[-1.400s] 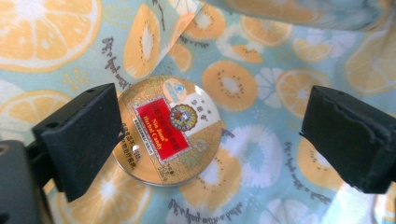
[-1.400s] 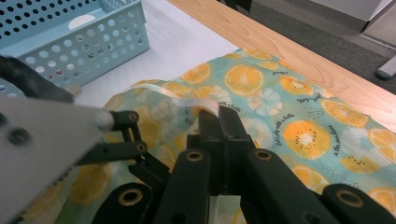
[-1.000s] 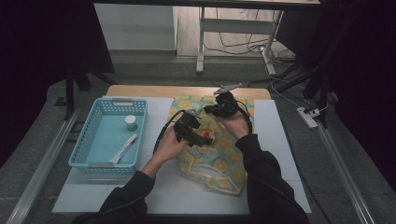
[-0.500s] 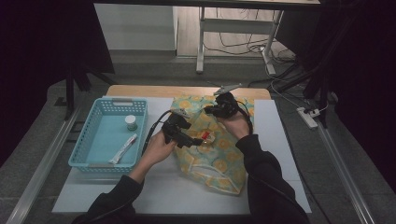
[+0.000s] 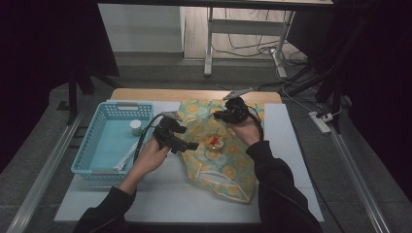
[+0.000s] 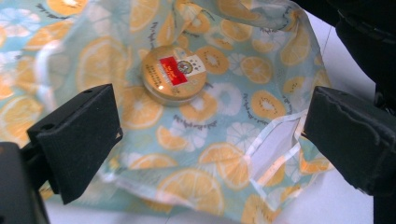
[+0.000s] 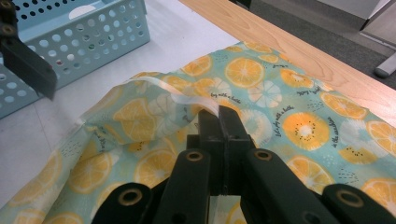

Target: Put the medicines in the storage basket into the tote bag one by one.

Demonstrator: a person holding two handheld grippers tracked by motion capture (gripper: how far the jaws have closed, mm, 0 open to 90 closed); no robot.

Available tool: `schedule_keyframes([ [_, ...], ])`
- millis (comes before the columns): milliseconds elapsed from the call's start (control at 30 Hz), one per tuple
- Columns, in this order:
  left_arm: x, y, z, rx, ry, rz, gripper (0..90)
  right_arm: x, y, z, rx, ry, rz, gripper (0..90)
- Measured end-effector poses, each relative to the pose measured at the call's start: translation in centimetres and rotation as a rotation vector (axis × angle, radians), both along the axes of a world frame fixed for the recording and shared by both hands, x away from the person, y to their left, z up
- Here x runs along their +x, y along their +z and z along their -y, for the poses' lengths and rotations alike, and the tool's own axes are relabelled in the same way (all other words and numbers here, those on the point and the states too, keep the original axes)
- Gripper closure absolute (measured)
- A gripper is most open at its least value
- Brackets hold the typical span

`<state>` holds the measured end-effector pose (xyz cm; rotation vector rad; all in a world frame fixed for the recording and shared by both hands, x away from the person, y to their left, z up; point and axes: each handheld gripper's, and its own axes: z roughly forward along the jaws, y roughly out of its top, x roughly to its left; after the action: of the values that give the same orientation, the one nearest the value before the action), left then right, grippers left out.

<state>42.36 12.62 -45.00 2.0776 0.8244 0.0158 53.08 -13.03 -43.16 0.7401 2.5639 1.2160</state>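
Table [image 5: 291, 160] is carrying a white mat, with a strip of bare wood showing along its far edge. Taking the fruit-print cloth [image 5: 218, 160] as the landmark: it is lying crumpled on the mat, teal with orange and kiwi slices printed on it, and it is reaching from the far wood strip down toward the person's side.

Blue perforated basket [image 5: 97, 145] is sitting on the mat just left of the cloth, apart from it. Inside the basket a small white-capped jar [image 5: 135, 127] is standing near the wall closest to the cloth, and a white packet [image 5: 125, 158] is lying toward the near end.

Right gripper [image 7: 218, 122] is working at the far part of the cloth. Its jaws are standing pressed together with a pale hemmed edge of the cloth pinched between them, and that fold is lifting off the mat.

Left gripper [image 5: 187, 144] is hovering at the cloth's left edge, between cloth and basket. In the left gripper view its jaws are standing wide apart with nothing between them, pointing at the cloth's middle.

Round tin [image 6: 173, 75], gold with a red label, is resting flat in a hollow at the middle of the cloth, on the fabric, between the two grippers and touching neither.
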Motion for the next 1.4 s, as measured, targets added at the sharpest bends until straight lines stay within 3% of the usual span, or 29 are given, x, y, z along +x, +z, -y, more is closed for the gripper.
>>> schedule_keyframes([
  [200,-0.9,0.2,-2.0,-0.014,0.035,0.011,1.5,-0.1,-0.1,-0.2,0.0,0.003,-0.001,90.0],
  [433,-2.0,0.3,-4.5,0.013,0.087,0.023,1.7,-0.2,-0.1,-0.2,-0.001,0.003,0.0,90.0],
  [633,-3.1,0.3,-7.1,0.034,0.163,0.039,1.4,-0.2,-0.3,-0.1,-0.003,0.0,-0.002,90.0],
  [933,-4.4,0.4,-10.7,0.071,0.267,0.033,1.0,-0.3,-0.2,-0.1,-0.005,-0.007,-0.002,90.0],
  [1067,-4.8,0.2,-12.1,0.115,0.32,0.026,0.9,-0.4,-0.2,-0.1,-0.008,-0.005,0.0,90.0],
  [1400,-4.9,-1.2,-15.1,0.162,0.384,-0.012,0.1,-0.4,-0.4,-0.3,-0.014,0.0,0.001,90.0],
])
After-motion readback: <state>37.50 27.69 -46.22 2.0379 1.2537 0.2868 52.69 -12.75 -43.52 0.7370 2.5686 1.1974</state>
